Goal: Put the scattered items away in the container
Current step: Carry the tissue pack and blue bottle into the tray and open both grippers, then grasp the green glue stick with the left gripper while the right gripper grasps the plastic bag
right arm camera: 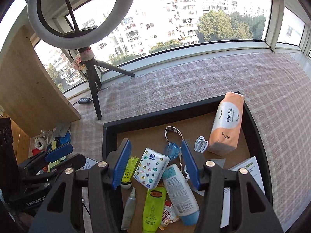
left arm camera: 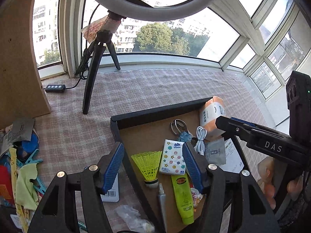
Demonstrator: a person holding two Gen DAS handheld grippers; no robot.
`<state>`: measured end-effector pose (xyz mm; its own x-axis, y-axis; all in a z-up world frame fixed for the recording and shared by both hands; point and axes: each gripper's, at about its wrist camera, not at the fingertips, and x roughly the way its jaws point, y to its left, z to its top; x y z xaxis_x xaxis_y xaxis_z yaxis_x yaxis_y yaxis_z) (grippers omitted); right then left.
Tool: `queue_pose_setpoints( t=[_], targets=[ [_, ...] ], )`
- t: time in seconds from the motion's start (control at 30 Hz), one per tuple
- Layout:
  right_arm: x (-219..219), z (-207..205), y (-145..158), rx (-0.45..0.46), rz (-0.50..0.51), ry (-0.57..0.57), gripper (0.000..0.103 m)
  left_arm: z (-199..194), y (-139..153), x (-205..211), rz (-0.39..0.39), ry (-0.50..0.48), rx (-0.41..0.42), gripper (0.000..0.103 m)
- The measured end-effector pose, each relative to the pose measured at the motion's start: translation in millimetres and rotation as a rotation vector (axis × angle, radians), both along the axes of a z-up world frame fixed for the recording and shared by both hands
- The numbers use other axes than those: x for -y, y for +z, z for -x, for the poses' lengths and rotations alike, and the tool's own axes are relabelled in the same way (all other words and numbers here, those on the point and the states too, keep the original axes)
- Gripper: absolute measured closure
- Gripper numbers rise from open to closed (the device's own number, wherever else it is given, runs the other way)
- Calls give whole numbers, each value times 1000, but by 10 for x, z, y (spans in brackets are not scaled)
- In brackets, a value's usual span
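Observation:
A black-rimmed tray (right arm camera: 110,125) with a brown floor holds a star-print tissue pack (right arm camera: 151,168), a yellow shuttlecock (left arm camera: 148,165), a green tube (right arm camera: 153,209), a white-and-blue bottle (right arm camera: 179,192), an orange tissue pack (right arm camera: 226,124), a white cable (right arm camera: 201,143) and metal tongs (right arm camera: 172,133). My right gripper (right arm camera: 156,164) is open and empty above the tray, over the tissue pack and bottle. My left gripper (left arm camera: 153,167) is open and empty over the tray's left rim (left arm camera: 136,174). Scattered items (left arm camera: 21,167) lie on the cloth at the left.
A ring light on a black tripod (left arm camera: 93,73) stands behind the tray. A wooden panel (left arm camera: 17,58) stands at the left. A barcoded white card (left arm camera: 110,192) and a clear plastic bag (left arm camera: 132,217) lie on the checked cloth (left arm camera: 155,85) left of the tray. Windows run behind.

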<state>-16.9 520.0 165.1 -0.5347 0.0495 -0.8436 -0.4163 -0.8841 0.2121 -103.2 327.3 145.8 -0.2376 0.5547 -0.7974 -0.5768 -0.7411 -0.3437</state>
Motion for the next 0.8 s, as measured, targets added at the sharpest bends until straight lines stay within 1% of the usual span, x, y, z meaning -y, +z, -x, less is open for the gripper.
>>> queue_pose_setpoints(
  t=[0.1,0.23,0.33,0.4,0.5,0.6,0.67,0.73,0.8],
  targets=[
    [118,-22,-1,5,-4,41,50,4,7,248,24,27,-22,44],
    [357,-66,-11,-4,-10,115,50,-6,-12,687,48,67,-24,44],
    [607,-121,-61,-24,25,209,50,-57,-60,1047,79,89,-31,44],
    [824,-149,-119,-12,39,284,50,-106,-89,1302,100,110,-33,44],
    [1111,-169,-216,7,46,356,50,-198,-152,1723,127,153,-20,44],
    [1353,-112,-340,47,90,425,50,-286,-222,2070,144,203,8,45],
    [1513,-63,-438,84,81,464,50,-348,-274,2210,152,220,32,45],
    [1677,-16,-544,122,60,510,50,-397,-334,2262,151,235,51,46],
    [1807,44,-673,174,46,553,50,-424,-425,2223,149,236,82,47]
  ],
)
